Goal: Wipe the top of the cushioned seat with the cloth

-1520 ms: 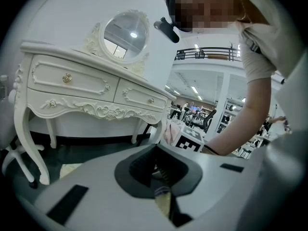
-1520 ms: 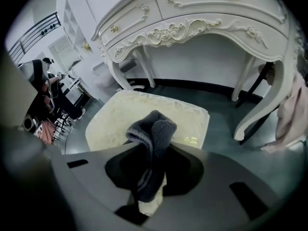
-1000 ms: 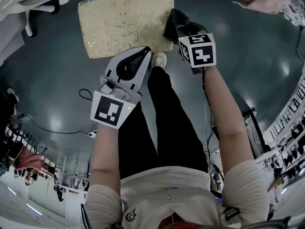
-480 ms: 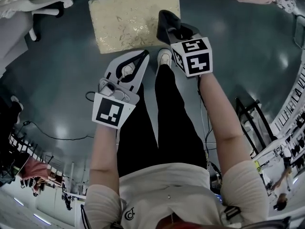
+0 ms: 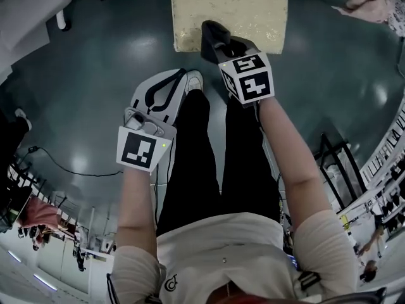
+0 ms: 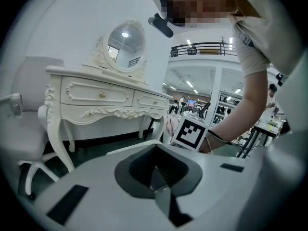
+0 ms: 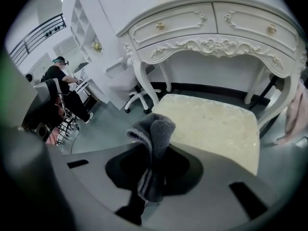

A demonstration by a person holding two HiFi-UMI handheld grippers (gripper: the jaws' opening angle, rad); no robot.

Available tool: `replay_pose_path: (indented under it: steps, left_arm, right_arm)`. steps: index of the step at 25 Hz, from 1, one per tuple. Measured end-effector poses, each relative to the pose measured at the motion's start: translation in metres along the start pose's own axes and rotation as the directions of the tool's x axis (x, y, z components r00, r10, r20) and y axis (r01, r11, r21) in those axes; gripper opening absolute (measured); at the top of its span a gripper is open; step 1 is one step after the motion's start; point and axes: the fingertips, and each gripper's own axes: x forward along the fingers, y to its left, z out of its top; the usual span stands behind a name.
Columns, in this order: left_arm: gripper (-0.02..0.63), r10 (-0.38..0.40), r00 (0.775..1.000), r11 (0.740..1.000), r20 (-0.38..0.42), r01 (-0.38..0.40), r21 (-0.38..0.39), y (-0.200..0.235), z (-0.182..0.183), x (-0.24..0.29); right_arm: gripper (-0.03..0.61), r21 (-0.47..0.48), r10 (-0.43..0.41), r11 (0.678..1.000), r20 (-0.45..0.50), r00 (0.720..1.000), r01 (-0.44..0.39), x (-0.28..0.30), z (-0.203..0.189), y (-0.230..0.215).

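Right hand-held gripper [image 5: 214, 38]: jaws pinching a grey cloth [image 7: 153, 141], which is folded and bunched and stands up out of the jaws.

Left hand-held gripper [image 5: 180, 76]: jaws pressed together with nothing between them. It is held low at centre left of the head view, over the floor [image 5: 95, 75], beside the person's shoe.

Cushioned seat [image 5: 253, 8]: pale cream with a leaf pattern, at top centre of the head view.
- Its far edge is cut off by the frame, so its long axis cannot be settled. The visible part runs wider left to right.
- In the right gripper view the seat [image 7: 211, 124] lies straight ahead of the jaws and below them, stretching away toward the white vanity [image 7: 211, 28].

Key relation:
- The right gripper's tip overlaps the seat's near edge in the head view.
- I cannot tell whether the cloth touches the fabric yet.
- The right hand is clearly nearer; the left is well apart from the seat, toward lower left.

Judgement: the wipe is not visibly begun. The next move is to lower the cloth and sweep it away from the person across the top.

Surroundings:
- an oval mirror [image 6: 124, 44] on the vanity
- a white chair [image 6: 26, 143] at far left
- a pink garment [image 5: 367, 5] at upper right

Nothing lies on the seat top, and the vanity front limits the forward stroke.
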Motion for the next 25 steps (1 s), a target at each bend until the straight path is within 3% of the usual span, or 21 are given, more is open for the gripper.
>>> replay_pose_path:
  steps: [10, 25]
  left_arm:
    - [0.012, 0.036, 0.999, 0.999, -0.011, -0.036, -0.039, 0.052, -0.04, -0.039]
    - [0.012, -0.025, 1.0, 0.999, -0.003, 0.024, -0.043, 0.033, -0.034, -0.004]
  right_arm:
    - [0.074, -0.025, 0.055, 0.998, -0.043, 0.998, -0.056, 0.069, 0.009, 0.058]
    - [0.075, 0.03, 0.02, 0.999, -0.058, 0.998, -0.018, 0.055, -0.005, 0.012]
